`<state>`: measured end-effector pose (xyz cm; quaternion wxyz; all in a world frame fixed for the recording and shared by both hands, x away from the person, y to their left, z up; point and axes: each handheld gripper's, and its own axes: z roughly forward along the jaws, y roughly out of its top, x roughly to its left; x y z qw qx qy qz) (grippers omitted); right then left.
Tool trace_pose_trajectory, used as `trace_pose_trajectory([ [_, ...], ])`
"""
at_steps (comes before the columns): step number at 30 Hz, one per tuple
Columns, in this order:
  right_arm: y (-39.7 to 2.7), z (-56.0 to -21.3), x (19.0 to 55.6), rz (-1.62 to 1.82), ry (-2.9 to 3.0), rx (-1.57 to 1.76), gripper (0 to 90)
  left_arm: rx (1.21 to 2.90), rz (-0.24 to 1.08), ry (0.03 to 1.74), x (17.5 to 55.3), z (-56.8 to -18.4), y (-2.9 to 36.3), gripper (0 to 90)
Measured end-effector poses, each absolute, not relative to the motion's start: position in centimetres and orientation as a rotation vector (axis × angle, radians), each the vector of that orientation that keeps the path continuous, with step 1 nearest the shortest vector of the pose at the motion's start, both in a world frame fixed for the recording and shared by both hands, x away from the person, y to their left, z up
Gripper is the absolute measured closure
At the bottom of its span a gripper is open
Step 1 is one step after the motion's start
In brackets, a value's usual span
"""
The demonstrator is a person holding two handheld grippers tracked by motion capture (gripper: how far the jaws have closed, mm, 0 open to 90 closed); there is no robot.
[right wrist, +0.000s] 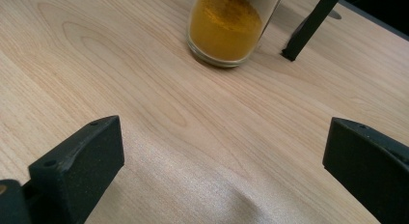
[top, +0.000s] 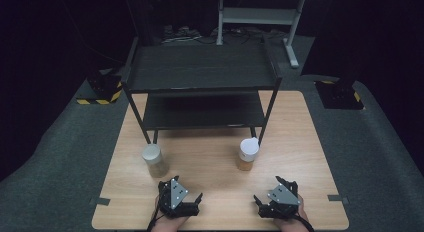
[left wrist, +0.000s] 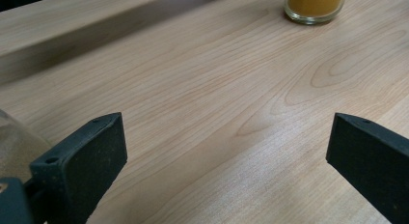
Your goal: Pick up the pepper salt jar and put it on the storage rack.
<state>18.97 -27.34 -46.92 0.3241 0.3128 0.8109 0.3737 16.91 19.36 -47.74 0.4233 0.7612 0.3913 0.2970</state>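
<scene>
Wooden counter lay bare between both grippers' wide-open, empty fingers, each jar standing ahead of its own pair, so each gripper probably needed a level, centred approach: left gripper to grey-lidded jar, right gripper to orange jar.

Overhead light pooling on the wooden table, surroundings sinking into darkness, soft glare sheening the grain near the jaws, black shelf rack casting shadow beneath itself, close-up jaws blurring.

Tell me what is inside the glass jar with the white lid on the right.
The glass jar with the white lid holds orange-yellow powder, filling its lower part. The lid covers the top, so the powder's surface cannot be seen from above.
</scene>
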Motion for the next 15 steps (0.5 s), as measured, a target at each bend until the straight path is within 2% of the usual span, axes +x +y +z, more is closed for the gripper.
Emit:
trace_pose_trajectory([
  [15, -27.47, -46.91, 19.02, 0.987, 2.135, 0.810, 0.0, 1.909, 0.754, 0.941, 16.47, -47.92, 19.53, 1.0],
])
